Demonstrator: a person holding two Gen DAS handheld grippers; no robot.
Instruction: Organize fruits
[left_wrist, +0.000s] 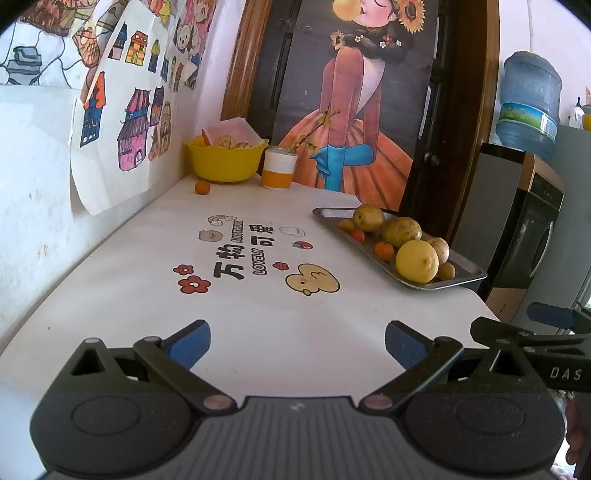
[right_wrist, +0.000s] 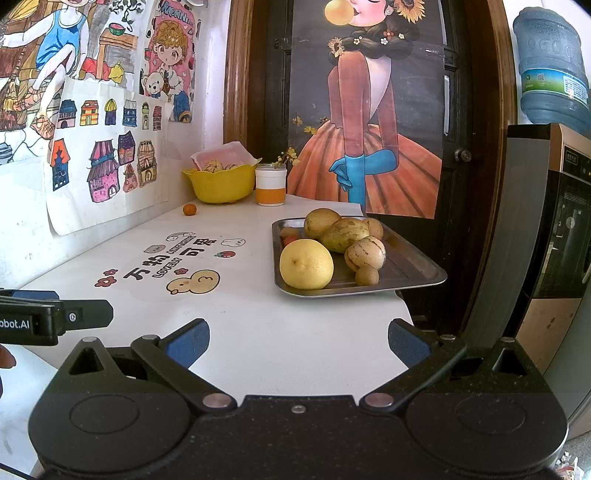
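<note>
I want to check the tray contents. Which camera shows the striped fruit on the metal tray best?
The right wrist view: the striped fruit faces the camera, unobstructed. In the left wrist view the big yellow citrus partly hides it.

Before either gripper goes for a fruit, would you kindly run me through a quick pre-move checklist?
1. Left gripper open, empty: ok.
2. Right gripper open, empty: ok.
3. Path to the tray free of clutter: ok.
4. Lemon at the tray's near end, unobstructed: ok.
5. All fruit gathered: not ok; a small orange lies loose near the yellow bowl.
6. Room left in the bowl: cannot tell.
</note>
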